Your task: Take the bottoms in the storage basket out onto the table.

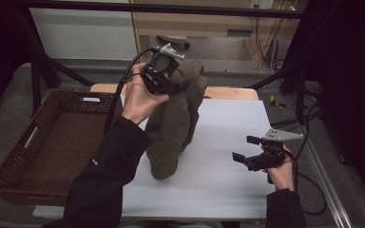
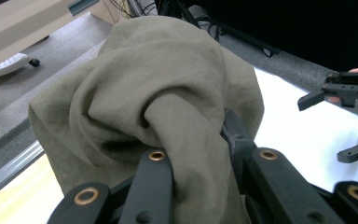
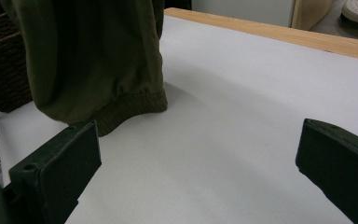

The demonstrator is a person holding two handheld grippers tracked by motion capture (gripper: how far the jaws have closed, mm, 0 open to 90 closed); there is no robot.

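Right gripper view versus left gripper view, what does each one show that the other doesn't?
Right gripper view alone: the garment's ribbed cuff meeting the white tabletop, and the wicker basket. Left gripper view alone: the olive garment bunched between the left gripper jaws, plus the open right gripper farther off. Both share the garment and white tabletop.

Dim room, light falling mostly on the white rectangular table top [image 1: 228,156] with a light wooden edge strip [image 1: 230,92] along the far side. Dark brown woven wicker basket [image 1: 14,161] at the table's left. Grey carpeted floor [image 1: 204,50] beyond. Black metal frame bars [image 1: 171,8] overhead and at both sides. Pale wooden cabinet [image 1: 195,21] at the back, loose cables [image 1: 266,50] hanging beside it. White wall panel [image 1: 83,33] back left.
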